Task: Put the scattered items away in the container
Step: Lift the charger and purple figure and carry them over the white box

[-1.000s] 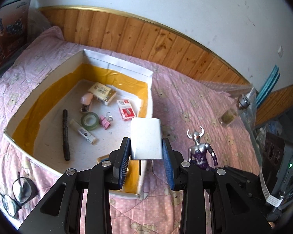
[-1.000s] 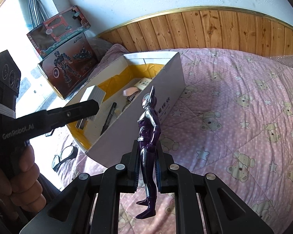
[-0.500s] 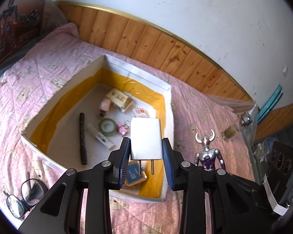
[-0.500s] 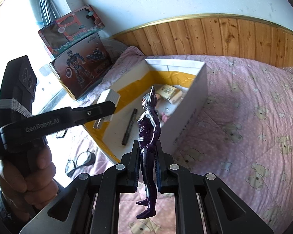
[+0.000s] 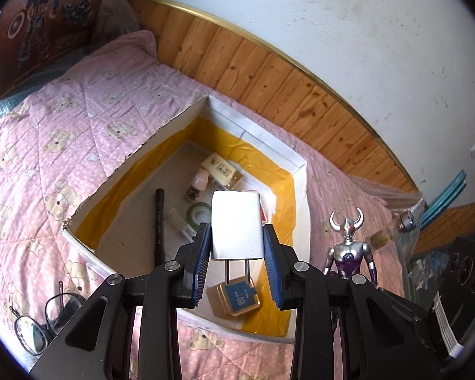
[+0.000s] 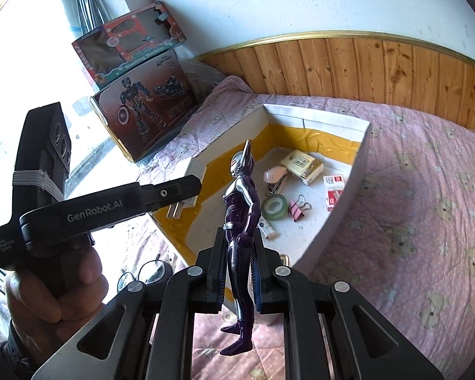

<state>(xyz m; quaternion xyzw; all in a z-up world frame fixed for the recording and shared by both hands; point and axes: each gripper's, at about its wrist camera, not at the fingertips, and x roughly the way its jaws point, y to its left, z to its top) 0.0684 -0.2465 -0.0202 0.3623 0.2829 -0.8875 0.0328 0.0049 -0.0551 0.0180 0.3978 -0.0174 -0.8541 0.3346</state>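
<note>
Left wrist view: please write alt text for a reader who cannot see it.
Black tongs with blue pads grip a white plug-in charger above an open white box lined with yellow tape on a pink bear-print quilt. The box holds small stationery; a silver horned toy figure appears at right.

The charger [image 5: 237, 225] hides part of the green tape roll [image 5: 197, 212] at nine o'clock. The glasses [image 5: 34, 323] blur near the frame's edge. The tin's [image 5: 233, 296] label is perhaps lettering, unreadable.

glossy plastic figure [image 6: 240, 218], matt white charger [image 5: 236, 224] with metal prongs, quilted cloth bedspread [image 5: 63, 133], varnished wood panelling [image 5: 269, 76].
</note>
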